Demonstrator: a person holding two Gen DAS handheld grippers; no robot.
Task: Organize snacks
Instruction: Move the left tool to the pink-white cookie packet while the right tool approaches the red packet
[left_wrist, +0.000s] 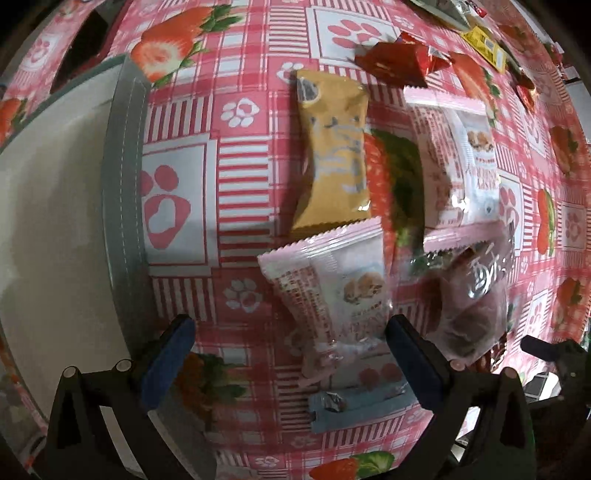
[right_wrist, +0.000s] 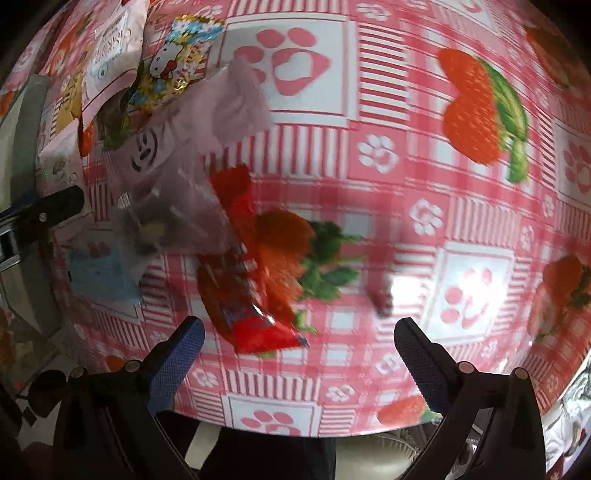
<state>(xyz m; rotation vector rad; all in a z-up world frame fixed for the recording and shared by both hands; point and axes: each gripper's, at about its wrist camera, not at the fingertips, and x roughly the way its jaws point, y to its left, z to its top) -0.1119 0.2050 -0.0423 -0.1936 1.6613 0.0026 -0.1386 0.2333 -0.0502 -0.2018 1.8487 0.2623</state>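
Note:
In the left wrist view my left gripper (left_wrist: 291, 358) is open just above the tablecloth. A pink cookie packet (left_wrist: 332, 295) lies between and ahead of its fingers, overlapping a blue packet (left_wrist: 362, 406). Beyond are a yellow packet (left_wrist: 336, 151), a second pink cookie packet (left_wrist: 454, 158) and a clear packet of dark snack (left_wrist: 472, 302). My right gripper (right_wrist: 297, 354) is open too, with nothing between its fingers. A red packet (right_wrist: 255, 280) lies just ahead of its left finger, blurred. A pale pink packet (right_wrist: 184, 147) and a cartoon-cat packet (right_wrist: 177, 62) sit further left.
A white box with a grey rim (left_wrist: 125, 184) stands at the left of the snacks. Red packets (left_wrist: 395, 62) and a small yellow packet (left_wrist: 484, 44) lie at the far side. The strawberry tablecloth (right_wrist: 424, 184) is bare on the right; its front edge is near the right gripper.

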